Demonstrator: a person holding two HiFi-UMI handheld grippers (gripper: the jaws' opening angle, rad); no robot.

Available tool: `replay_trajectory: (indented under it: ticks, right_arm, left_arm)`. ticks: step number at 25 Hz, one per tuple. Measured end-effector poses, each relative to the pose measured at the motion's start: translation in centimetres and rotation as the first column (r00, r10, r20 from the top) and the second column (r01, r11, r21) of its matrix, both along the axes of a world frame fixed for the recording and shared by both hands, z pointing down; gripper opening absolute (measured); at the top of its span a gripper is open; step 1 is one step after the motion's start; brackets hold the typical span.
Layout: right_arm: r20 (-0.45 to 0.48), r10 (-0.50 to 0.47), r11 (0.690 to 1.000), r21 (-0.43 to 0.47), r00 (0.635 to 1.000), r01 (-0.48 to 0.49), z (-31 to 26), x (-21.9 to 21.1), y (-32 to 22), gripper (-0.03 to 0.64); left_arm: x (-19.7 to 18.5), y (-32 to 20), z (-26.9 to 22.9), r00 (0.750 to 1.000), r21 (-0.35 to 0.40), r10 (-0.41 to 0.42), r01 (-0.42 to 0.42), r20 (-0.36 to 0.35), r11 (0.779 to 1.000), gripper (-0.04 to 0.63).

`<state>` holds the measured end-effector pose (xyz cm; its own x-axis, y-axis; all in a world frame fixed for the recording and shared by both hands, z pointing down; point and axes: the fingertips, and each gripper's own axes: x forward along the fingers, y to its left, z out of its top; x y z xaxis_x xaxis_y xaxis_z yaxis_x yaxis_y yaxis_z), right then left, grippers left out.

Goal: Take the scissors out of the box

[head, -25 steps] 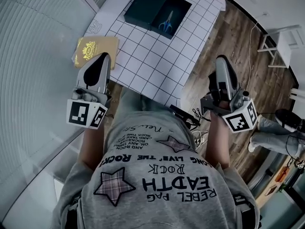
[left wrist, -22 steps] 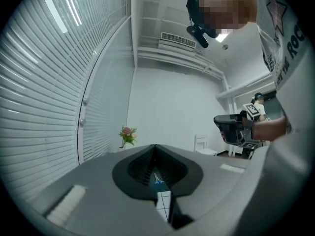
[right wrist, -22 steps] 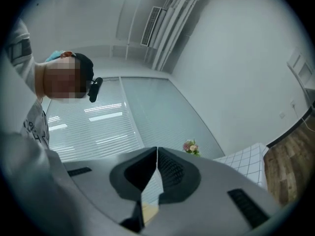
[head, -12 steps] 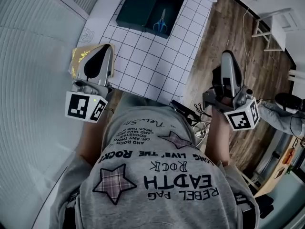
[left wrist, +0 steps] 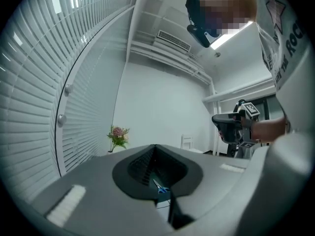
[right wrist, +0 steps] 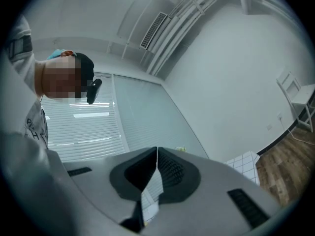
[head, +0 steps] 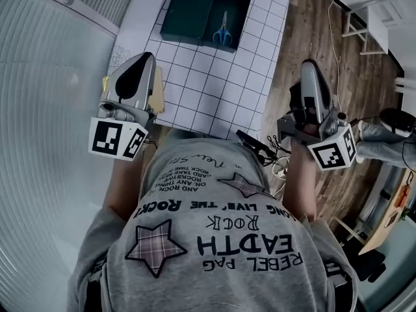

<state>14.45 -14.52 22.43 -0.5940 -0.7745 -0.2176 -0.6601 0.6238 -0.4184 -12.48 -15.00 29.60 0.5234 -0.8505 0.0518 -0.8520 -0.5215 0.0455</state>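
An open dark box (head: 195, 8) lies at the far end of the white grid-covered table (head: 214, 90). In its right half lie the scissors (head: 223, 32) with blue handles. My left gripper (head: 142, 58) hovers over the table's near left corner, shut and empty, well short of the box. My right gripper (head: 309, 65) hangs over the wooden floor to the right of the table, also shut and empty. In the left gripper view the jaws (left wrist: 155, 149) meet at the tips, and the scissors (left wrist: 161, 187) show small through the gap below them. The right gripper view looks past its shut jaws (right wrist: 156, 151) at blinds.
A gold booklet (head: 156, 95) peeks out from under the left gripper at the table's edge. Cables and a power strip (head: 278, 168) lie on the wooden floor. A white chair (head: 367, 21) stands at the far right. Window blinds (head: 52, 109) run along the left.
The left gripper has slid right over the gold booklet, now mostly covered. The right gripper has shifted slightly forward. Box and scissors lie as before.
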Motion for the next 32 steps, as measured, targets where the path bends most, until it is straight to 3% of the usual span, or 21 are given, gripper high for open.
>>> replay_trajectory:
  ticks: [13, 21, 32]
  right_arm:
    - [-0.056, 0.011, 0.999, -0.052, 0.998, -0.014, 2.0, -2.9, -3.6, 0.015]
    - [-0.133, 0.005, 0.997, -0.078, 0.991, -0.016, 3.7, -3.8, -6.4, 0.015]
    - [-0.152, -0.010, 0.991, -0.134, 0.988, -0.011, 6.2, -4.0, -8.8, 0.015]
  left_arm:
    - [-2.0, -4.4, 0.8, 0.999, -0.016, 0.039, -0.040, -0.013, 0.999, 0.002]
    - [-1.5, -6.9, 1.8, 0.998, -0.034, 0.063, -0.064, -0.026, 0.997, 0.002]
    - [-1.1, -8.7, 3.2, 0.996, -0.061, 0.081, -0.083, -0.034, 0.995, 0.002]
